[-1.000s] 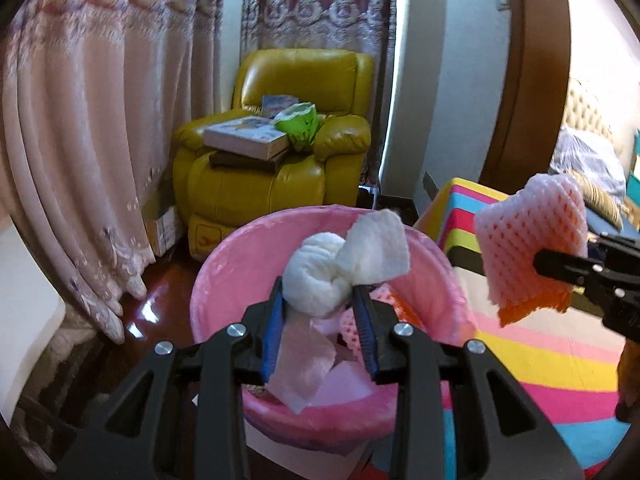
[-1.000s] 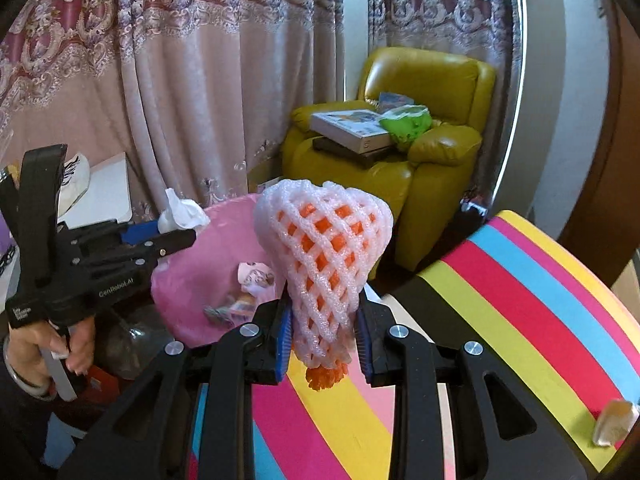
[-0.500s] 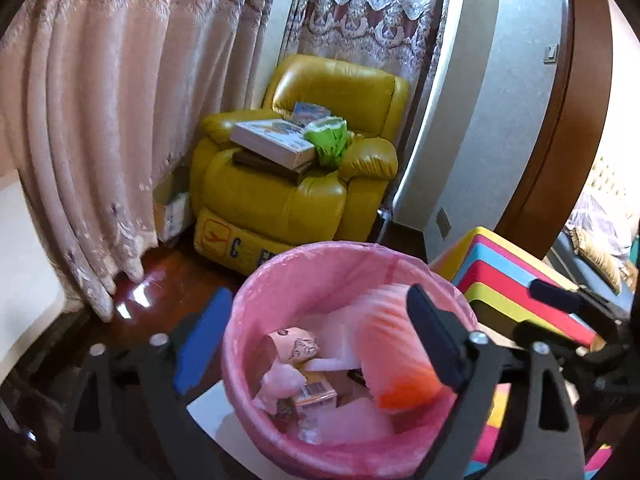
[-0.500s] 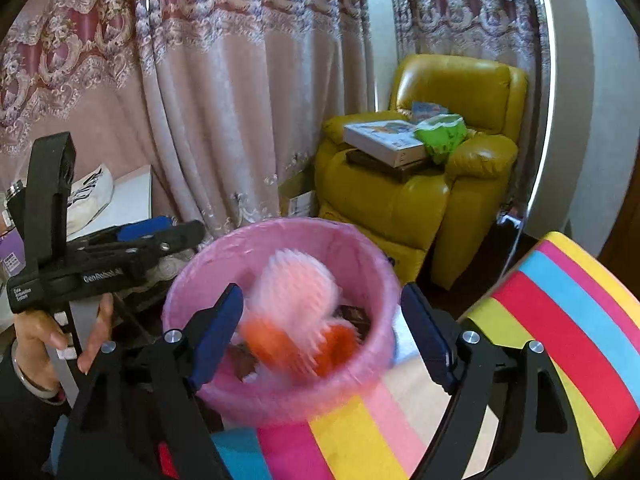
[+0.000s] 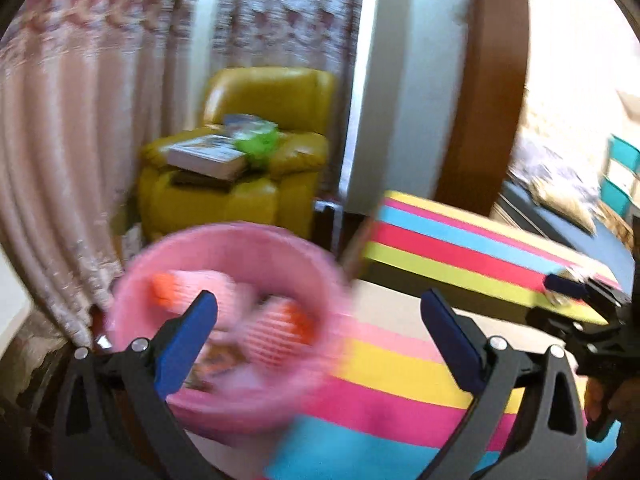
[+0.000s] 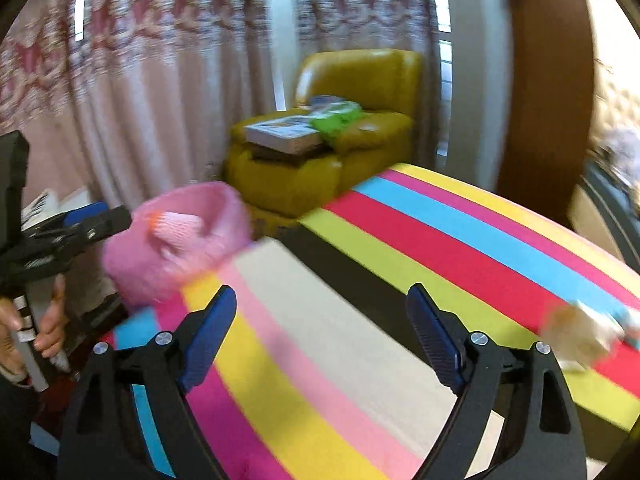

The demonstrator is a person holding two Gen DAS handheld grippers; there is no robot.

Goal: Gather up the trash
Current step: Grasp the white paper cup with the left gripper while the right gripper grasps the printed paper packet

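Judging from how things lay, the collecting was partly done but not finished. The left gripper (image 5: pixel 320 320) had its jaws spread wide with nothing between them, and the right gripper (image 6: pixel 320 320) was just as wide and just as bare. Both views were smeared with motion blur, so fine detail was hard to make out.

Behind the left-hand jaw in the left wrist view sat the pink trash bin (image 5: pixel 240 244), and inside it lay at least two pink foam fruit nets (image 5: pixel 276 332) with orange showing through, together with some paper scraps too blurred to name. In the right wrist view the same bin stood well ahead of the left-hand jaw and off to its left, one net visible over the rim. So that trash was already in.

What seemed to be left was a small pale crumpled scrap (image 6: pixel 580 332) on the striped tabletop (image 6: pixel 440 240), lying just outside the right-hand jaw of the right gripper, at about the level of its tip. It was too blurred to say whether it was paper or a wrapper. In the left wrist view, something pale showed near the right gripper's far tip, possibly the same piece. No other loose trash could be made out on the stripes between or ahead of the jaws. The yellow armchair (image 6: pixel 352 128) with books stood far beyond.
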